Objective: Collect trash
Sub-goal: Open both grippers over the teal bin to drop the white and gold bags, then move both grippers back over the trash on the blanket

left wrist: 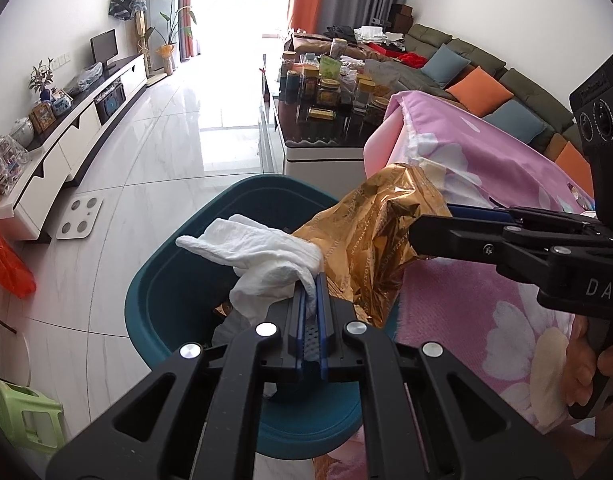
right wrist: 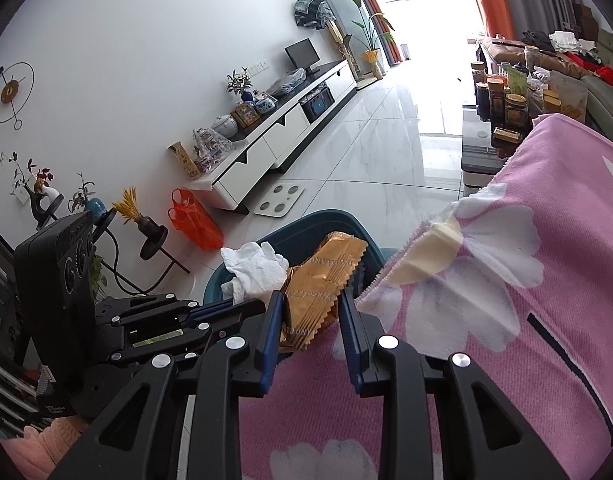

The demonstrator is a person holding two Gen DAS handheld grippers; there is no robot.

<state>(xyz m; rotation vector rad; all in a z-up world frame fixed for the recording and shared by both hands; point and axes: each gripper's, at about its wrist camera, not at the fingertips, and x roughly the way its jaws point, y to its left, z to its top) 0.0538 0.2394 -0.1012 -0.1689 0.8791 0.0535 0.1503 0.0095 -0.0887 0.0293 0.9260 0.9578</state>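
My left gripper (left wrist: pixel 309 292) is shut on a crumpled white tissue (left wrist: pixel 262 256) and holds it over the open teal trash bin (left wrist: pixel 174 280). A gold foil wrapper (left wrist: pixel 370 240) lies at the bin's rim beside the pink floral blanket. In the right wrist view the right gripper (right wrist: pixel 311 300) is open, its blue fingers (right wrist: pixel 271 332) spread on either side of the gold wrapper (right wrist: pixel 322 280), which rests between them at the blanket's edge. The tissue (right wrist: pixel 258 268) and the bin (right wrist: pixel 290 228) show just beyond. The right gripper (left wrist: pixel 426 236) reaches in from the right.
A pink floral blanket (right wrist: pixel 486 280) covers the surface on the right. A dark coffee table (left wrist: pixel 326 128) crowded with jars stands ahead, a sofa with cushions (left wrist: pixel 486 88) behind it. A white TV cabinet (left wrist: pixel 66 140), a scale (left wrist: pixel 79 218), an orange bag (left wrist: pixel 6 260) and a green stool (left wrist: pixel 22 412) are left.
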